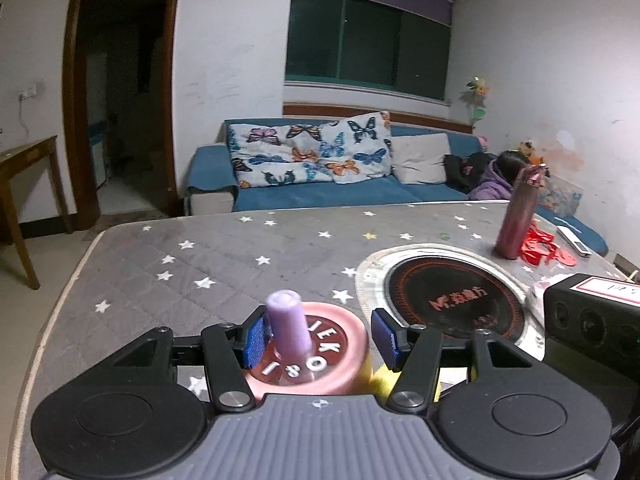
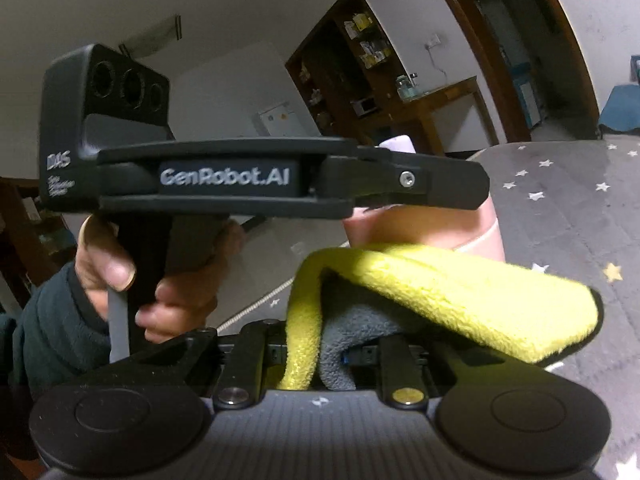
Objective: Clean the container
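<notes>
Grey quilted cloth with white stars covers the bench (image 1: 224, 264), and a blue sofa (image 1: 320, 192) with butterfly cushions sits behind it under a dark window. At the lower left of the left wrist view, the left gripper (image 1: 318, 338) has its jaws spread apart around a pink container (image 1: 316, 360) with white letters on its lid and a purple spout (image 1: 288, 326) rising from the middle; one blue pad lies against the spout, the other stands clear of the lid's right edge, so the jaws seem to steady the container rather than clamp it. Right of it lies a round black cooktop (image 1: 452, 300), and further right a dark red bottle (image 1: 518, 220) stands upright near the far edge. In the right wrist view, the person's left hand (image 2: 160, 280) grips the other tool's handle at the left, while lower centre the right gripper (image 2: 320, 354) is clamped on a yellow cloth (image 2: 460, 292) with a grey underside. The cloth drapes against the container's pink side (image 2: 400, 228), probably so it can wipe the wall while the other tool holds it in place.
</notes>
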A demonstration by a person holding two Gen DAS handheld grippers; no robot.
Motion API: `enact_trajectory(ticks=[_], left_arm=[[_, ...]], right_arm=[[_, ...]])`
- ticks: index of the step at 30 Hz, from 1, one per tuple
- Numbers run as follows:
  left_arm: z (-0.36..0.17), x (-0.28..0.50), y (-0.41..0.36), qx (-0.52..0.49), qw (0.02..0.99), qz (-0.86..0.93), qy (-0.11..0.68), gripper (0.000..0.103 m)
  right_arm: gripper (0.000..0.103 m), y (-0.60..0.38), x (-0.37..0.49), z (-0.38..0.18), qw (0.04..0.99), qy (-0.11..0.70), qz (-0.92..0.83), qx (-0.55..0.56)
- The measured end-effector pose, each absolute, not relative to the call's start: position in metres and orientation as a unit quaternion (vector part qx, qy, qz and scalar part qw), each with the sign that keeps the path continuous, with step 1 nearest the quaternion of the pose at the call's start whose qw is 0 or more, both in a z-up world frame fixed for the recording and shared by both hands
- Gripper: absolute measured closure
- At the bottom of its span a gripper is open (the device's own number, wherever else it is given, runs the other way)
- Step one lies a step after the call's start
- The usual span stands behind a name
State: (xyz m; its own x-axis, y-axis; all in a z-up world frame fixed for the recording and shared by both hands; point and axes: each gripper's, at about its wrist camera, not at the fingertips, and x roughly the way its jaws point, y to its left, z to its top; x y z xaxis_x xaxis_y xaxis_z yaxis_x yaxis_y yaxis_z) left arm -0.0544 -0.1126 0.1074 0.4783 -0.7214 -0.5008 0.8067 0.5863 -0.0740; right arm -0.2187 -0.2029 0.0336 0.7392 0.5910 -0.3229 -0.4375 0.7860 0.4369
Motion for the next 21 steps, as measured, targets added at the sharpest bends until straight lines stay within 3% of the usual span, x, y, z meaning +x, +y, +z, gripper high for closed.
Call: enact_trajectory(ticks=[21], left_arm=[[0.108, -0.055, -0.105, 0.070, 0.862, -0.433, 0.255, 0.045]], right_arm=[[0.089, -0.246, -0.225, -0.019, 0.910, 0.301, 0.205, 0.199]])
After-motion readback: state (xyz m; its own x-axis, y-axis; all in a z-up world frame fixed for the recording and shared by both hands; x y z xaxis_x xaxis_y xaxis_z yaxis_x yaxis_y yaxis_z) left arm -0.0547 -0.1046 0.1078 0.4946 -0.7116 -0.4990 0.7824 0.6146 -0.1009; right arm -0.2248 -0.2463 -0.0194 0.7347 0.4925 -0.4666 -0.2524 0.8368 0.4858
